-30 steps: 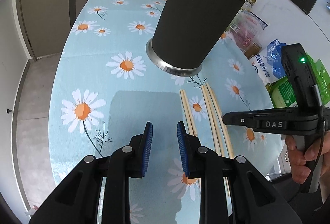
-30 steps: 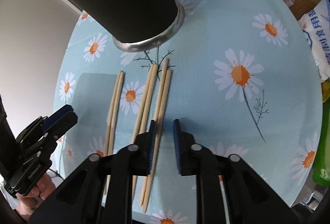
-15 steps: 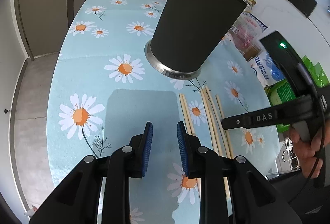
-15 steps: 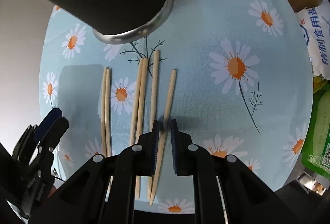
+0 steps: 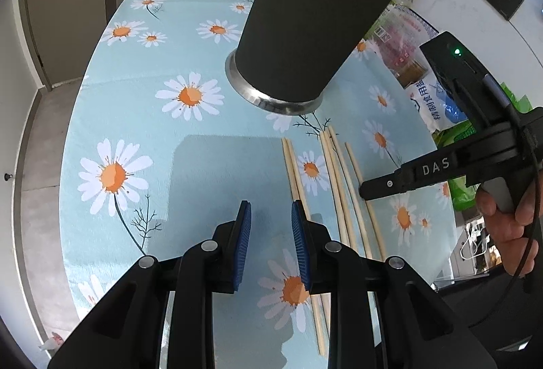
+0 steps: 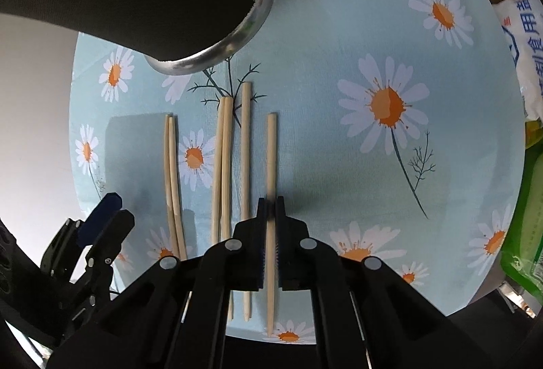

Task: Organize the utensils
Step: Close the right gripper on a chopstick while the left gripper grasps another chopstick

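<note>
The bench (image 6: 322, 70), under a daisy-print cloth, carries a tall dark utensil holder (image 5: 315, 26) standing upright well ahead of both grippers, its steel base rim just beyond the far tips of the chopsticks. Packets and bottles crowd the bench off to the right of the right gripper, while the cloth to the left of the left gripper lies bare, so the freest room is upward and forward toward the holder's mouth.

Five loose chopsticks lie flat and roughly parallel, long axes running from the grippers toward the holder: a touching pair (image 6: 172, 179) to the left, a second pair (image 6: 222, 158) and a single stick (image 6: 245, 148) nearer the right gripper.

The right gripper (image 6: 270, 204) points steeply down and its jaws have just been closing; they now pinch the rightmost chopstick (image 6: 270, 151) crosswise, somewhat nearer its close end than its far one, with most of the stick reaching ahead and the rest trailing back under the gripper. It looks still flat on the cloth. That stick lies apart from its neighbours, so a lift should not drag them.

The left gripper (image 5: 270, 223) hovers at a narrow gap with nothing between its pads, just left of the left pair; the right one is clearly the working hand
</note>
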`<state>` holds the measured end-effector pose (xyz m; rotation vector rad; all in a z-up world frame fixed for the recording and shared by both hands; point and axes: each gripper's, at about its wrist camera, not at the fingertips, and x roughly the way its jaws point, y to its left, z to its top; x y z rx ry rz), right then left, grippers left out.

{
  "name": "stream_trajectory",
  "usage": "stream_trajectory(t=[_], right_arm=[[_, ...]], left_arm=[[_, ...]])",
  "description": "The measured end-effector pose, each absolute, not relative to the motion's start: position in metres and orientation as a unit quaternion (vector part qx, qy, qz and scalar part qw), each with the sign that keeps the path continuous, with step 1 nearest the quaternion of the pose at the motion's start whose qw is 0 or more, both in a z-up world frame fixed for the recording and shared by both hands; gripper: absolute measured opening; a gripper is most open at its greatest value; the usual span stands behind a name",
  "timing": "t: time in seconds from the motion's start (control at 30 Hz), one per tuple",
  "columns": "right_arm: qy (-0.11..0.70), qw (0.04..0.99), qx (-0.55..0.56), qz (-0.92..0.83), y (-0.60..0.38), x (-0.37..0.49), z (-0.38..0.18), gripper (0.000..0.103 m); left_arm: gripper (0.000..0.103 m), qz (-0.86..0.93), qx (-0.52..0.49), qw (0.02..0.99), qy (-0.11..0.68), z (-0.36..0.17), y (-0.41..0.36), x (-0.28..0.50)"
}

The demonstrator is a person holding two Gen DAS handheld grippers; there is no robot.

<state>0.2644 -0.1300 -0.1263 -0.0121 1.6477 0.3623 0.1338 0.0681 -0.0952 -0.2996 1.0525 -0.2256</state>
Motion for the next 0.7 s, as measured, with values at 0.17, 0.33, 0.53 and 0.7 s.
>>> stream_trajectory(t=[0.17, 0.33, 0.53, 0.7], right_arm=[[0.716, 0.673, 0.027, 0.183, -0.149, 0.267, -0.115, 0.005], [0.708, 0.672, 0.05, 0.209, -0.167, 0.264, -0.098, 0.005], [0.695, 0.679, 0.056, 0.229, -0.186, 0.261, -0.081, 0.005], [0.693, 0.678, 0.063, 0.239, -0.194, 0.254, -0.078, 0.005]], left_arm=[[0.024, -0.109, -0.125, 0.835, 0.525, -0.098, 0.059, 0.136], [0.024, -0.114, -0.124, 0.819, 0.549, -0.101, 0.047, 0.142], [0.024, -0.09, -0.106, 0.808, 0.573, -0.103, 0.04, 0.149], [0.024, -0.086, -0.092, 0.802, 0.585, -0.102, 0.031, 0.154]])
